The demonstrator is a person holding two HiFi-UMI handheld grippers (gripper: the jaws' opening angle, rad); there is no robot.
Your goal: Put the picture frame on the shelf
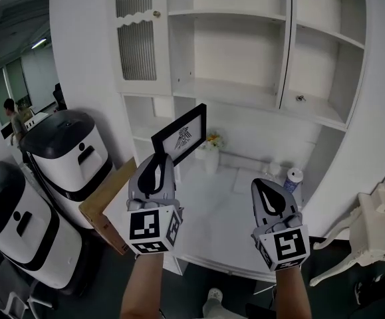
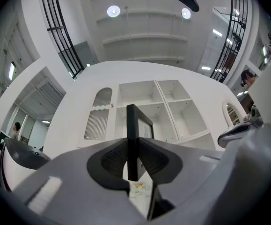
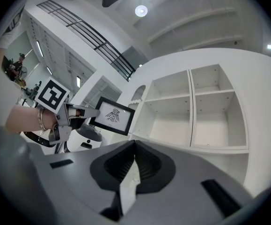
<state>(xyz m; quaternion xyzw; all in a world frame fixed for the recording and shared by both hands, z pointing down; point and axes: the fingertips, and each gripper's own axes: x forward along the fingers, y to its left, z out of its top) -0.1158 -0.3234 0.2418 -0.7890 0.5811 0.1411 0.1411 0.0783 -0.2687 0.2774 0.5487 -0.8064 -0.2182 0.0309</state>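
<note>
Head view: the left gripper [image 1: 157, 159] held the picture frame [image 1: 180, 135] by one edge, raised in front of the white shelf [image 1: 235, 93] and not on it. The right gripper [image 1: 269, 193] was alongside.

Left gripper view: frame seen edge-on, jaws clamped on it.

Right gripper view: jaws together, nothing between them. The frame's printed face showed, left of the open compartments.

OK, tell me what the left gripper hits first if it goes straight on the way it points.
The left gripper, shut on the frame, points at the shelf. Nothing shows between, so the frame would probably reach its open middle compartments first; depth is unclear.
</note>
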